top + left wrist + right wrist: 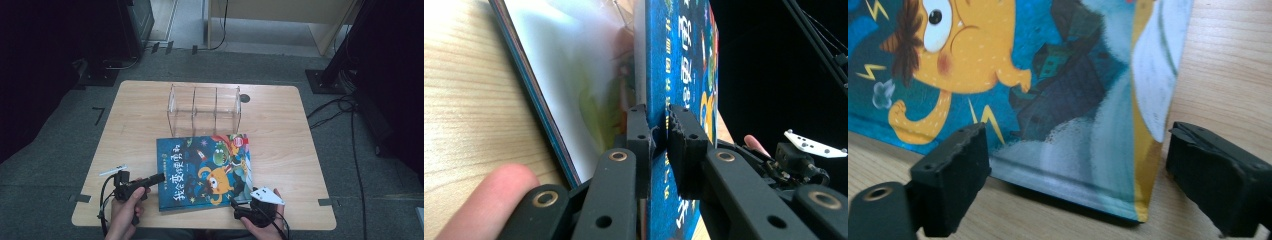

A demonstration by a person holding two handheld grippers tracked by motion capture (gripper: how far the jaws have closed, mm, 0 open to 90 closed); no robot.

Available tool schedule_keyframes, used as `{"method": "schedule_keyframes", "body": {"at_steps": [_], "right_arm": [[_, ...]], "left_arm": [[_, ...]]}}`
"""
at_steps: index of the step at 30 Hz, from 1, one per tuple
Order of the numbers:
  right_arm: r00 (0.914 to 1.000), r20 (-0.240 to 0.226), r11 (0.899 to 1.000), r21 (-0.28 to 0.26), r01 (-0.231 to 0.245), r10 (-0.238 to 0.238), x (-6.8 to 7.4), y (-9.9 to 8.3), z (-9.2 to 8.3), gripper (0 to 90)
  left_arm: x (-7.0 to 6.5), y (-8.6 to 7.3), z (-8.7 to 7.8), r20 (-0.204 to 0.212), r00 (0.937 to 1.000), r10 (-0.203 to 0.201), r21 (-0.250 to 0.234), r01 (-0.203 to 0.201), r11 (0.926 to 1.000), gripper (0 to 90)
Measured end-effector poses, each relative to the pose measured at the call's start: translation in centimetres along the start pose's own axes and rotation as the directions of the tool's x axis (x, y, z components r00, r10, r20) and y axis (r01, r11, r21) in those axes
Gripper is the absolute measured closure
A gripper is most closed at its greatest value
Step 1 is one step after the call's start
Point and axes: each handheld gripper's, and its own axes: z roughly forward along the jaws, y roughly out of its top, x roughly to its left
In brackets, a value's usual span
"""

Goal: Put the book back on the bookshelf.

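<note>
A: Near edge first. Left gripper [159, 177], held in the person's left hand [126, 206], has its jaws pinched on the front cover of the picture book [205, 170] at the book's left edge. In the left gripper view the cover stands lifted off the pages, gripped between the two black pads [640, 145], with a pale inner page showing beneath.

B: And the other one?

A: Right gripper [234, 202], held in the person's right hand [260, 225], sits at the book's near right corner. Jaws spread wide. In the right gripper view they straddle the corner of the book [1068, 110] without touching it; one pad [955, 175] is over the near edge, the other over bare wood.

B: Book's position?

A: Flat on the wooden table [300, 150], roughly centred, blue cover with an orange cartoon creature, the near edge close to the person.

B: Beyond it?

A: A clear plastic rack [204, 110] with three compartments, standing just behind the book's far edge. A small dark round mark [244, 98] lies on the tabletop beside the rack's right end.
</note>
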Motion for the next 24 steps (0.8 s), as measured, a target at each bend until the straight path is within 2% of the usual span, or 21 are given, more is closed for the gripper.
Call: {"method": "schedule_keyframes", "body": {"at_steps": [6, 9, 20, 24], "right_arm": [[0.9997, -0.02, 1.0, 0.02, 0.017, -0.016, 0.2, 0.2, 0.2, 1.9], [0.9973, -0.001, 0.996, 0.048, 0.074, -0.074, 0.8, 0.2, 0.5, 0.0], [0.9978, -0.004, 0.997, 0.047, 0.066, -0.066, 0.6, 0.2, 0.4, 0.0], [0.9985, 0.02, 0.998, 0.032, 0.051, -0.052, 0.7, 0.1, 0.1, 0.0]], "left_arm": [[-0.4, 0.1, -0.1, 0.01, 0.9999, 0.002, 0.0, -0.002, 1.0, 82.1], [-0.6, 0.2, 0.0, 0.008, 1.0, 0.0, -0.003, 0.0, 1.0, 82.4], [-1.2, 0.6, 0.0, 0.017, 0.9998, -0.004, -0.009, 0.005, 1.0, 83.0], [-1.4, 0.6, 0.0, 0.024, 0.9997, -0.009, -0.006, 0.009, 0.9999, 83.4]]}}
